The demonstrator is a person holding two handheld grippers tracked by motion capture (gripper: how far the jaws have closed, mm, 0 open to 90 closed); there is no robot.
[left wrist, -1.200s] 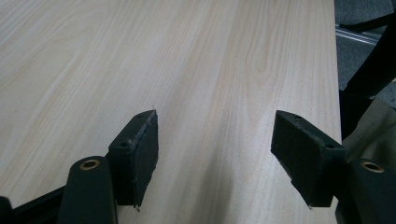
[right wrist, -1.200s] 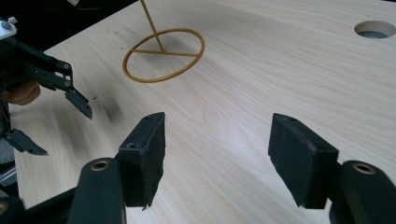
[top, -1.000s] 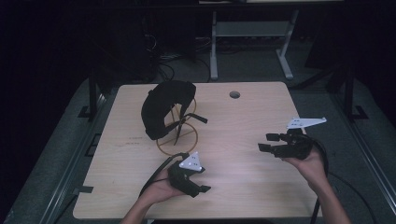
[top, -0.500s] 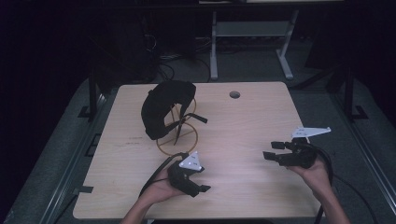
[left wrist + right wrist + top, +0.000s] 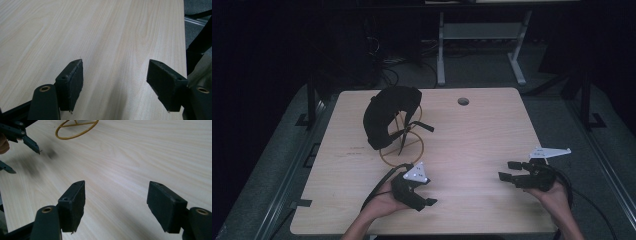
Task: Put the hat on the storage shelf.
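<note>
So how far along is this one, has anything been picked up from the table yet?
Nothing looks done yet. The black cap sits on the wire stand at the table's far left, untouched. In hand: nothing; the left gripper and the right gripper are both open over bare wood near the front edge. Reaching for the cap and whatever handling follows all seems left to do.

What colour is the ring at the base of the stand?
Yellowish tan; the ring shows best in the right gripper view.

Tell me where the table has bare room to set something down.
Bare wood lies right of the black cap on its wire stand, out to the cable hole and down between the left gripper and right gripper. The stand's corner is crowded.
</note>
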